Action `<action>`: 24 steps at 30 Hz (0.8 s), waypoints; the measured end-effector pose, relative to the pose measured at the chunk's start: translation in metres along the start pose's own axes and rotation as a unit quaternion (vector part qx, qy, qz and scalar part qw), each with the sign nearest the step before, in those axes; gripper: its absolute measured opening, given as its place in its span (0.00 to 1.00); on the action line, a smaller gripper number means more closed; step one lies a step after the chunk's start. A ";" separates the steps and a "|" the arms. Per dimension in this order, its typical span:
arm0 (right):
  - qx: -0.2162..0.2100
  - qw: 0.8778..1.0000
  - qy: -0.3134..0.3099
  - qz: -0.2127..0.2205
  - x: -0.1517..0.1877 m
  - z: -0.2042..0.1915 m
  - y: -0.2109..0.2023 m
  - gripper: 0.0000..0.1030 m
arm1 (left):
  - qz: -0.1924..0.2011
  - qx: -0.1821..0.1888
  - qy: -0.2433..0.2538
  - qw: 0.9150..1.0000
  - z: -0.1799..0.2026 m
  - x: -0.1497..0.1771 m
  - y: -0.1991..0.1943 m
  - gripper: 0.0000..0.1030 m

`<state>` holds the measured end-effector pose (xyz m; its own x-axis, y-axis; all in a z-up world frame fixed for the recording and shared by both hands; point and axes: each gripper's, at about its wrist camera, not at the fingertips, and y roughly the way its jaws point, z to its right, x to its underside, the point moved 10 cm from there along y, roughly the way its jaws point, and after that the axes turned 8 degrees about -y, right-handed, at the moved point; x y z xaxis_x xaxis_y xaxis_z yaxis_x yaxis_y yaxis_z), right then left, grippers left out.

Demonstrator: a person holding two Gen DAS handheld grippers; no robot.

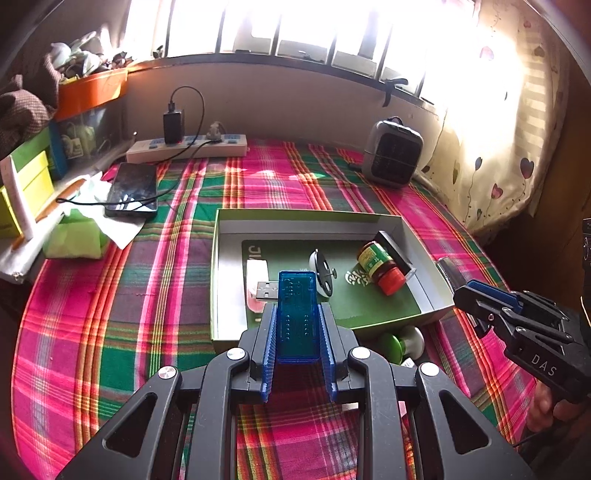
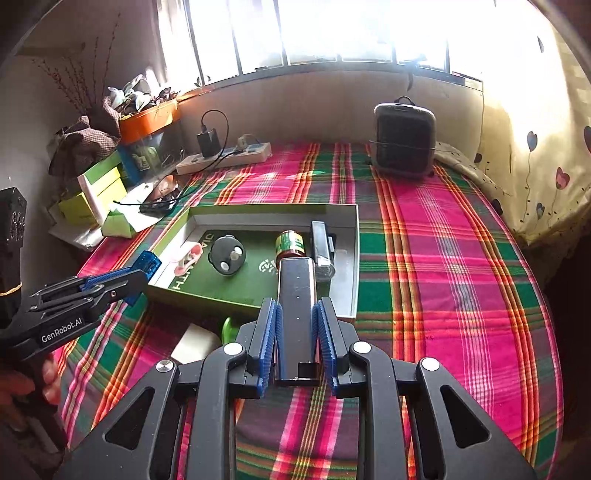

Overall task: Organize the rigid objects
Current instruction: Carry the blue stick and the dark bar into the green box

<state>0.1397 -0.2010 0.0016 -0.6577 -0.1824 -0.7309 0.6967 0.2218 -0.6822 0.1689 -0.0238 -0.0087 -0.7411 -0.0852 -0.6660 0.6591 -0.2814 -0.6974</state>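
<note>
Blue USB module (image 1: 297, 314) between left jaws.

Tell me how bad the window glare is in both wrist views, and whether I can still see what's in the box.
Left wrist view: window blown out white, curtain washed out, but box contents sharp. Right wrist view: same glare across the top; jar in the box stays readable. Both views bend straight edges near the rim.

window (image 1: 295, 26): barred, sunlit | curtain (image 1: 517, 129): heart-print | bedspread (image 1: 147, 277): plaid
</note>
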 end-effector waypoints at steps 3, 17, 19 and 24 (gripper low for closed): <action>-0.014 1.000 -0.002 -0.005 -0.007 -0.004 0.009 0.24 | 0.000 -0.001 0.000 1.000 -0.002 -0.008 0.006 0.20; -0.047 0.998 -0.013 -0.038 -0.021 -0.020 0.054 0.24 | -0.005 -0.001 0.004 1.000 -0.005 -0.042 0.039 0.20; -0.052 0.998 -0.014 -0.044 -0.021 -0.021 0.061 0.24 | -0.012 0.002 0.004 1.000 -0.004 -0.044 0.045 0.20; -0.066 0.996 -0.021 -0.053 -0.023 -0.027 0.072 0.24 | -0.022 0.002 0.009 1.000 -0.003 -0.050 0.061 0.20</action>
<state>0.1973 -0.1549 -0.0306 -0.7111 -0.2498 -0.6572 0.5788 0.3225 -0.7490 0.2461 -0.0337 -0.0190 -0.7676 -0.0561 -0.6385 0.6249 -0.2875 -0.7259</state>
